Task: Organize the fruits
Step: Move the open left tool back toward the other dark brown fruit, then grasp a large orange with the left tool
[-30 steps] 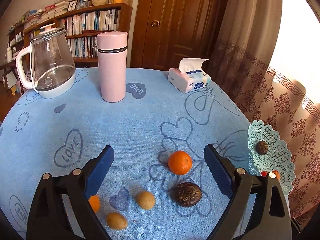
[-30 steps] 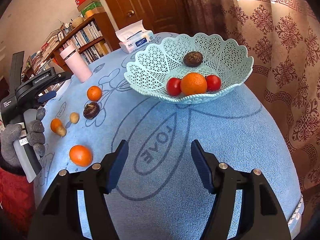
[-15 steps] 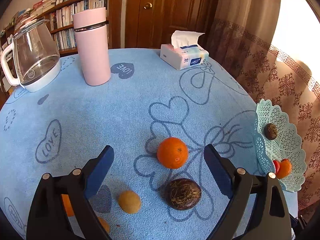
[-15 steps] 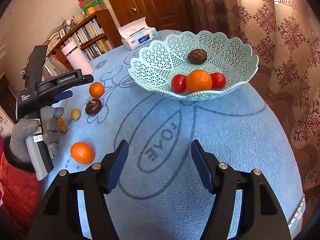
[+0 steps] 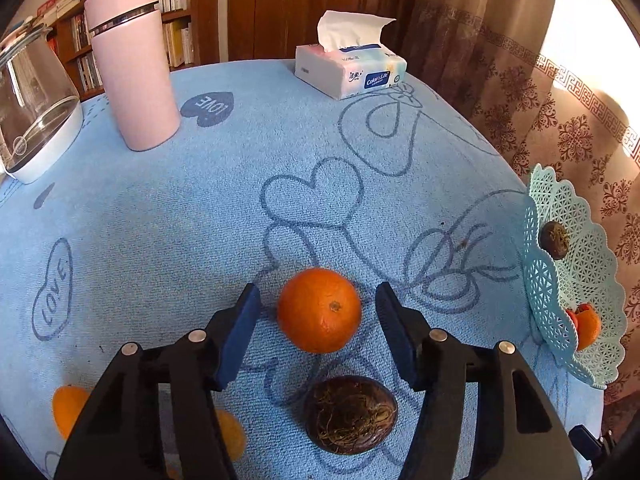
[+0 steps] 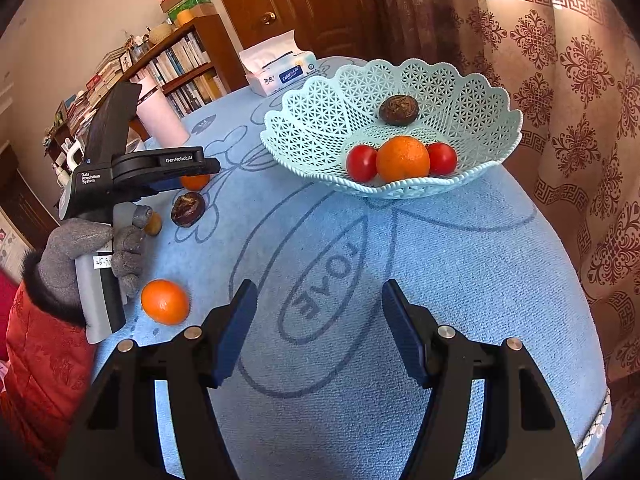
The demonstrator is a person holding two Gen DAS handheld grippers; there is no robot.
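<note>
An orange [image 5: 319, 310] lies on the blue tablecloth between the fingers of my left gripper [image 5: 318, 300]. Its jaws are closing, with a small gap still showing on each side of the fruit. A dark brown wrinkled fruit [image 5: 350, 414] lies just nearer to the camera. The pale green lattice basket [image 6: 320, 80] holds an orange [image 6: 402, 158], two tomatoes [image 6: 361, 163] and a dark fruit [image 6: 399, 109]. My right gripper [image 6: 319, 296] hovers open over bare cloth, with nothing between its fingers. Another orange [image 6: 165, 301] and a small brown fruit [image 6: 154, 224] lie loose near the person's gloved hand [image 6: 88, 248].
A pink flask [image 5: 132, 64], a glass kettle [image 5: 32, 112] and a tissue box [image 5: 352, 68] stand at the far side of the round table. The basket [image 5: 548, 280] sits by the table's right edge, with a patterned curtain behind. Two small orange fruits [image 5: 66, 408] lie behind the left finger.
My left gripper has come forward and down over the orange, and its jaws have narrowed around it. The right gripper has stayed where it was.
</note>
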